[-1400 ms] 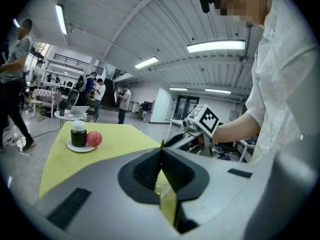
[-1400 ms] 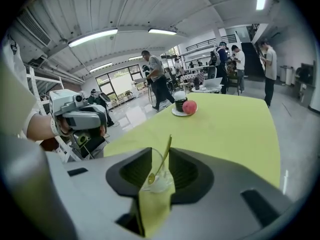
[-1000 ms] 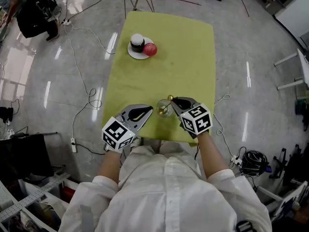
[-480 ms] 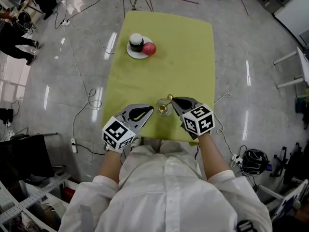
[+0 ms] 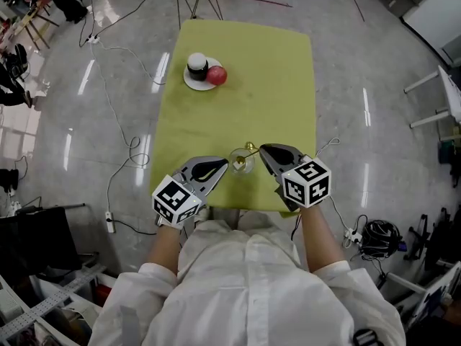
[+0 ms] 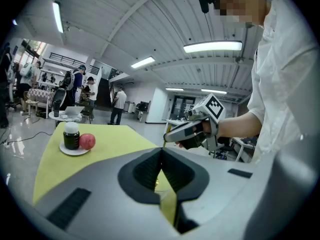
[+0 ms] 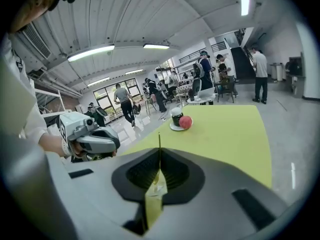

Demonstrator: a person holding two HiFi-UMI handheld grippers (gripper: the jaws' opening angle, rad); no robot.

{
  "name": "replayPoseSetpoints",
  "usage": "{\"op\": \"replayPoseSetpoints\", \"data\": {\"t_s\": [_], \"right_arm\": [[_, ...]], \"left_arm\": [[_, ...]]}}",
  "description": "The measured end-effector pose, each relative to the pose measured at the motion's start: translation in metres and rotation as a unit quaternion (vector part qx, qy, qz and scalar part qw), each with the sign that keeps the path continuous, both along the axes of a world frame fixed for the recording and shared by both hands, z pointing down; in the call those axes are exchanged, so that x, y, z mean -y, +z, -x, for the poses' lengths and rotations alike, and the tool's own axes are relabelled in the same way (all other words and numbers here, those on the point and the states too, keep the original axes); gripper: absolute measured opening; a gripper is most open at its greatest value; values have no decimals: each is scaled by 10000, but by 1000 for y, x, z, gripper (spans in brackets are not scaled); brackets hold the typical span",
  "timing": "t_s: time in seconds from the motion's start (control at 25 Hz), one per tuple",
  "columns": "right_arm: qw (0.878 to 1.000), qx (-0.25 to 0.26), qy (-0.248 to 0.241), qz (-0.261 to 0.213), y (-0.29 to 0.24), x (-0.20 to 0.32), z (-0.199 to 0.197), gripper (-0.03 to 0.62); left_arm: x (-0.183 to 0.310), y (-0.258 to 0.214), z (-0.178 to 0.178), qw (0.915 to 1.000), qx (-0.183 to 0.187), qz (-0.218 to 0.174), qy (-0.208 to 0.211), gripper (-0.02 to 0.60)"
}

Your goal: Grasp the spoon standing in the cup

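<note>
1. Gold spoon [image 5: 249, 151] leans out of the glass cup [image 5: 241, 163]. The right gripper [image 5: 263, 149] pinches its handle tip, jaws nearly together, apparently ready to lift.
2. Left gripper [image 5: 227, 165], jaws closed on nothing, waits just beside the cup, probably to steady it.

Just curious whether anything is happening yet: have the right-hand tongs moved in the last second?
Yes. The right tongs have drawn back slightly to the right in the head view, away from the cup, which stays put on the table.

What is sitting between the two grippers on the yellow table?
A clear cup with a gold spoon standing in it, between the left gripper and right gripper; the head view shows it.
</note>
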State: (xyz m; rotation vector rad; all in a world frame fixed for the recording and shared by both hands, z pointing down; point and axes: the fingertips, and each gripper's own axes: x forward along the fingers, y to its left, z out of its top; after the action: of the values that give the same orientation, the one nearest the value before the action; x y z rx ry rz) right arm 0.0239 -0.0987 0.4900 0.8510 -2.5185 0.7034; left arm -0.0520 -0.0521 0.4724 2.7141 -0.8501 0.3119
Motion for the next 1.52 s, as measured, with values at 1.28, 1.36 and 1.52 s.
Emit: {"op": "replayPoseSetpoints", "data": {"t_s": [1.28, 1.36, 1.52], "right_arm": [[9807, 445, 1890, 214, 35, 45, -62, 8], [9794, 451, 1949, 260, 40, 43, -63, 8], [9764, 432, 2085, 351, 48, 37, -67, 8]], "left_arm": [[-9, 5, -17, 9996, 64, 83, 260, 3], [-10, 5, -18, 9996, 62, 95, 275, 3], [-12, 5, -19, 9994, 56, 103, 325, 3]]}}
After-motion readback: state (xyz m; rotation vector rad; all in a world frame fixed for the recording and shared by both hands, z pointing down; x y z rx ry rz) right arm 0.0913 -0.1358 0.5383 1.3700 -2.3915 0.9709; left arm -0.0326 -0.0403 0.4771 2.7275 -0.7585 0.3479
